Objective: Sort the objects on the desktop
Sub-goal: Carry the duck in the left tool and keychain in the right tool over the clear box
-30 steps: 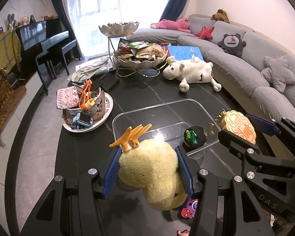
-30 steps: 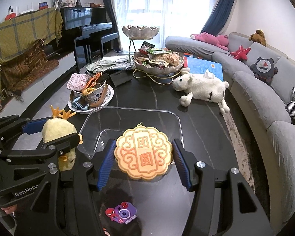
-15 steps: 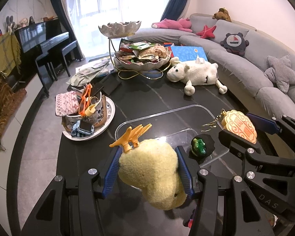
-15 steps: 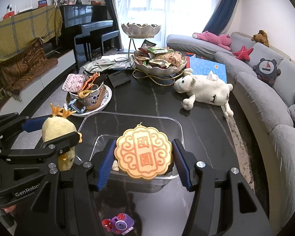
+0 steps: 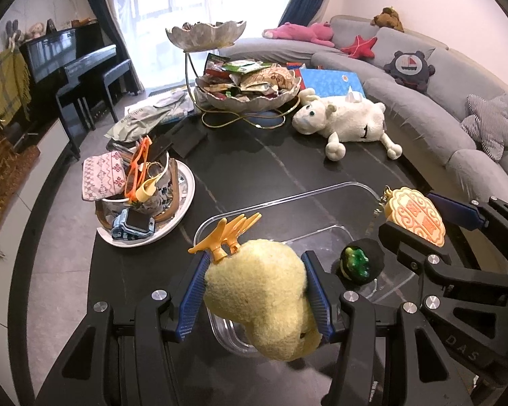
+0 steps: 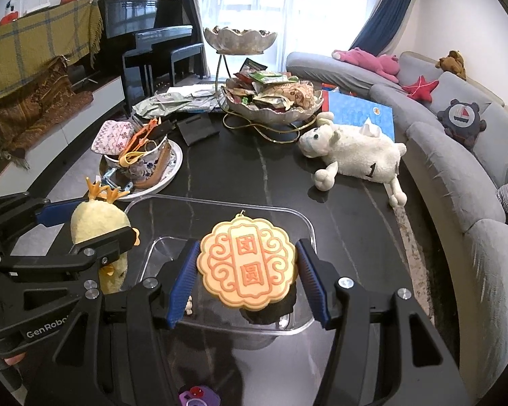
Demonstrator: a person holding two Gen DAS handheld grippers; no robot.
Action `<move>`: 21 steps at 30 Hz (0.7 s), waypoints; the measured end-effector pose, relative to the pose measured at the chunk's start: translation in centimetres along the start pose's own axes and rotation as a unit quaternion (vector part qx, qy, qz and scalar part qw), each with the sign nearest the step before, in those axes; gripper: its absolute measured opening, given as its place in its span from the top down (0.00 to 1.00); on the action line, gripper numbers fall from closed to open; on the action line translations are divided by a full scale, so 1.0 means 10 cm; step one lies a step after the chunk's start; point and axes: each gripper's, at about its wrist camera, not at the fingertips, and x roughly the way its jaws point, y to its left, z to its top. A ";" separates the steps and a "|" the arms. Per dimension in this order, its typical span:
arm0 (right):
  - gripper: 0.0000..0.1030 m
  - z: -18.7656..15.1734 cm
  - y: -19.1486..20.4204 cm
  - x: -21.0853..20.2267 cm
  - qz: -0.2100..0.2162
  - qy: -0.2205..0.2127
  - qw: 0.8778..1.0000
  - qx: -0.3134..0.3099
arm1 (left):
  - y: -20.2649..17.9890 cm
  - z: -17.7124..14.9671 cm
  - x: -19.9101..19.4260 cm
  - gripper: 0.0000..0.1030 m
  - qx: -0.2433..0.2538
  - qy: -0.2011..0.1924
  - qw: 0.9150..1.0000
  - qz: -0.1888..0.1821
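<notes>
My left gripper (image 5: 254, 287) is shut on a yellow plush duck (image 5: 264, 291) with orange feet, held over the near left corner of a clear plastic bin (image 5: 288, 199). My right gripper (image 6: 247, 270) is shut on an orange mooncake-shaped charm (image 6: 247, 264), held over the bin (image 6: 308, 223). The duck also shows at the left in the right wrist view (image 6: 94, 223), and the charm at the right in the left wrist view (image 5: 416, 216). A small green and black object (image 5: 355, 264) lies in the bin.
A white plate (image 5: 183, 203) with a cup, pouch, orange glasses and a blue watch stands left of the bin. A white plush sheep (image 5: 345, 118) and a snack bowl stand (image 5: 247, 94) are farther back. A purple toy (image 6: 196, 396) lies near the table's front edge. A grey sofa (image 6: 457, 169) runs along the right.
Both grippers have moved forward over the table with their objects; the bin is now beneath them. Both grips are unchanged.
</notes>
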 end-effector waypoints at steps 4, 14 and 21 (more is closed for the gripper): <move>0.47 0.03 -0.03 0.14 0.001 0.010 1.000 0.001 | 0.00 0.05 0.15 0.50 0.002 0.009 1.000 0.003; 0.47 0.00 -0.09 0.46 0.000 0.037 0.999 0.000 | -0.02 0.06 0.46 0.50 0.005 0.032 0.999 0.001; 0.47 -0.03 -0.11 0.63 -0.001 0.051 0.999 -0.005 | -0.02 0.03 0.65 0.50 0.007 0.048 0.999 0.003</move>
